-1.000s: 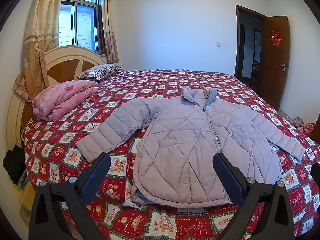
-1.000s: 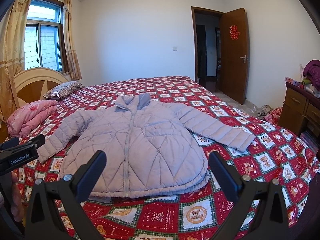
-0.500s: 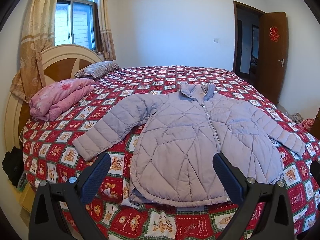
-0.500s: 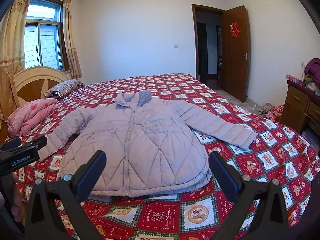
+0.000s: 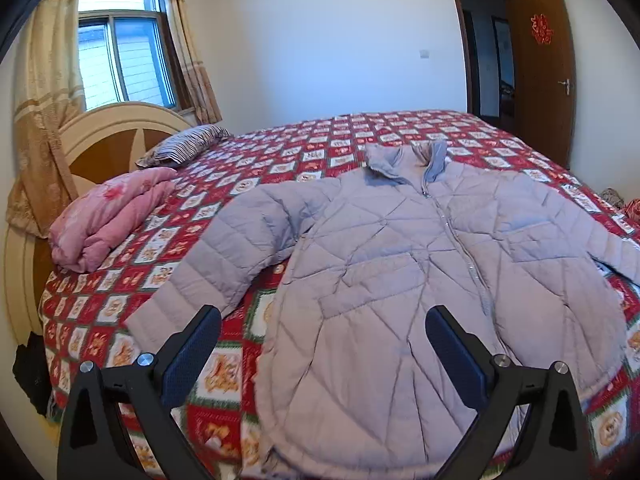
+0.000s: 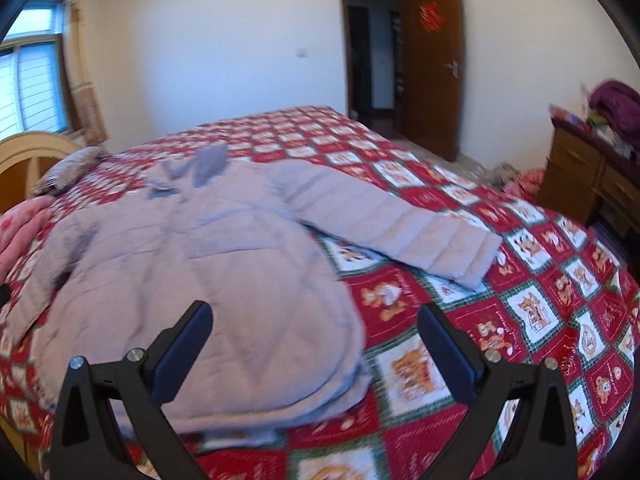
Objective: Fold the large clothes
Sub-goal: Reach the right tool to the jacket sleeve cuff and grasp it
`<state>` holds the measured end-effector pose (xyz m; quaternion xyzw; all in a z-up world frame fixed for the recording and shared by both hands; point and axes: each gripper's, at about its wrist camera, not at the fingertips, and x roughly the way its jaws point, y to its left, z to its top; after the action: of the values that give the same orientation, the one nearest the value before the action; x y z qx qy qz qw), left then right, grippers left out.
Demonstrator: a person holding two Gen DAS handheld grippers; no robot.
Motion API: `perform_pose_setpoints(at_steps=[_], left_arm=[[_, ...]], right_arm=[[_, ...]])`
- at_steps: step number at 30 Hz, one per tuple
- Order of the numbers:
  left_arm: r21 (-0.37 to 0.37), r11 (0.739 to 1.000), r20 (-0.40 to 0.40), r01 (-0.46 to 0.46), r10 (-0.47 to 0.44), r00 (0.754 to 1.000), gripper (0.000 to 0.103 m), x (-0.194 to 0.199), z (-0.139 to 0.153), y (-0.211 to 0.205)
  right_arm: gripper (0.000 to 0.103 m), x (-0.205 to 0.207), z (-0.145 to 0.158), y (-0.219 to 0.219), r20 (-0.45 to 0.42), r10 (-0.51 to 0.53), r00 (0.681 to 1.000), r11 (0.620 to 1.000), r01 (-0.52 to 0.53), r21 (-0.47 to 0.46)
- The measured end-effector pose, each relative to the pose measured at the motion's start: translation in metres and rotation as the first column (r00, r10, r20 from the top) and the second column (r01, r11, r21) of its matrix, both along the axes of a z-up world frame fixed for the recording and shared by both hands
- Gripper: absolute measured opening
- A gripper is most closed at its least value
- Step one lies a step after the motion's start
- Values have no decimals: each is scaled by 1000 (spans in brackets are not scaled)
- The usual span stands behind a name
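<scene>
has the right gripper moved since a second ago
Yes. The right gripper moved forward and right: the jacket looms larger and the door sits further left.

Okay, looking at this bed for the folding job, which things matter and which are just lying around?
For the job:
- lilac puffer jacket, spread flat, zipped
- left claw, open
- right claw, open

Lying about:
- pink folded blanket
- striped pillow
- purple garment on the dresser

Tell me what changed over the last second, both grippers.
Both grippers came in lower and closer to the jacket. The right gripper also swung right, toward the sleeve on its side, and its view is motion-blurred. The left gripper now hangs over the hem. Neither has taken hold of anything; both stay open. The jacket lies flat and zipped on the bed as before.
</scene>
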<state>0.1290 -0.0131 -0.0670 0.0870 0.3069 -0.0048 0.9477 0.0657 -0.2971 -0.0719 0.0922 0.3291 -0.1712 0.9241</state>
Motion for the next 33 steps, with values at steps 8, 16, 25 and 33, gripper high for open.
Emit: perform_pose_setpoints(at_steps=[8,16,25,33], left_arm=[[39,999,-48,19,-18,999,102,68,-25,-25],[53,998,-62,43,-39,997,102,124,-45,-47],[92,991,-84,94,-87,993,102,162,-71,-84],[125,983,-116,134,-120,986,102,181,-90,-105]], right_arm=[[103,36,-27,-67,-73,-112,991,993,114,23],[103,54,-48,-117,-108,-197,974,979,202,39],[85,76,-63,-147,-133,-209,969,972,221,82],[59,99,-81,-157,-172,-193,966,972,213,103]])
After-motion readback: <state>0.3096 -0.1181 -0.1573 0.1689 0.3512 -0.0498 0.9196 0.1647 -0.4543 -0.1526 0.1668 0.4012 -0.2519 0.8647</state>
